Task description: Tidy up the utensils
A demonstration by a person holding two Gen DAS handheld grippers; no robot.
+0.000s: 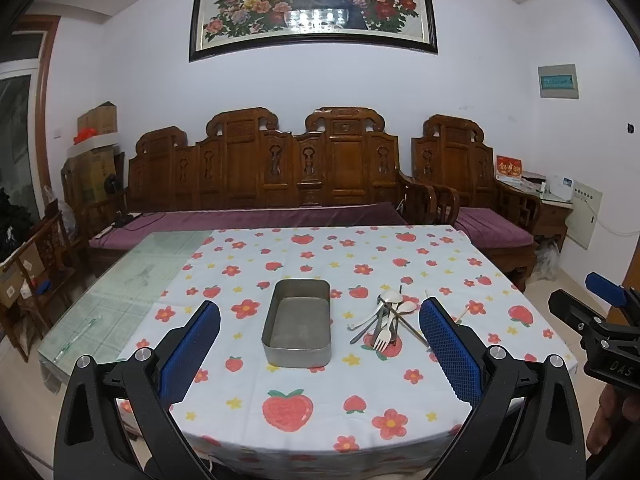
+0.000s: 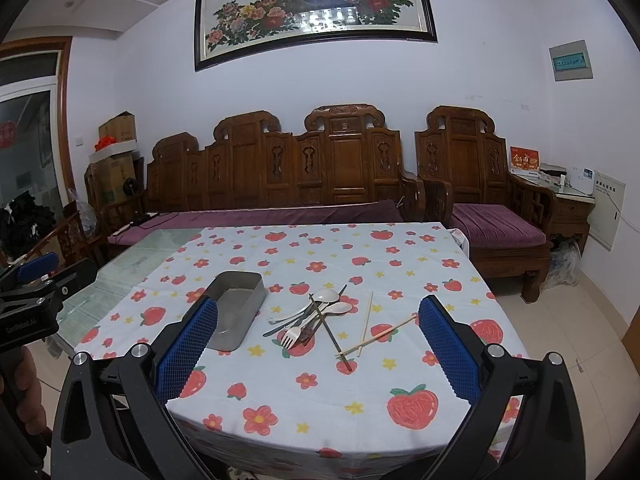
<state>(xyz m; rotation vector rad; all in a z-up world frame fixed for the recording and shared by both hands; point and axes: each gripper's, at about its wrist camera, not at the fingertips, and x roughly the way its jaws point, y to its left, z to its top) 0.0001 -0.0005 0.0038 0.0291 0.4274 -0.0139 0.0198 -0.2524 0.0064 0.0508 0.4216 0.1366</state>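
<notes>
Left hand-held gripper point(image 1: 320, 344): jaws spread wide, nothing between the pads, hanging over the near edge of the counter point(image 1: 132, 288). Right hand-held gripper point(image 2: 318, 344): same, fully spread, nothing held, just right of the left one. Both tilt down toward the cloth point(image 1: 440, 256).

Tin point(image 1: 298, 326): empty metal box, upright, long side running near to far, mid-counter and straight ahead of my left gripper. From the right wrist view it sits on the left, partly behind my left pad.

Utensils point(image 2: 310, 320): loose heap just right of the tin, apart from it. In the heap: two pale spoons point(image 2: 326, 296) at the far end, a pale fork point(image 2: 291, 337) with tines toward me, dark-handled pieces crossing under them, and one dark chopstick point(image 2: 330, 334) running near-right.

Two light chopsticks point(image 2: 366, 322) lie right of the heap, crossing each other near their near ends; one also touches the dark chopstick's near end.

Cloth covers most of the counter; bare glass shows on the left. Wooden bench point(image 1: 264, 168) behind the far edge.
</notes>
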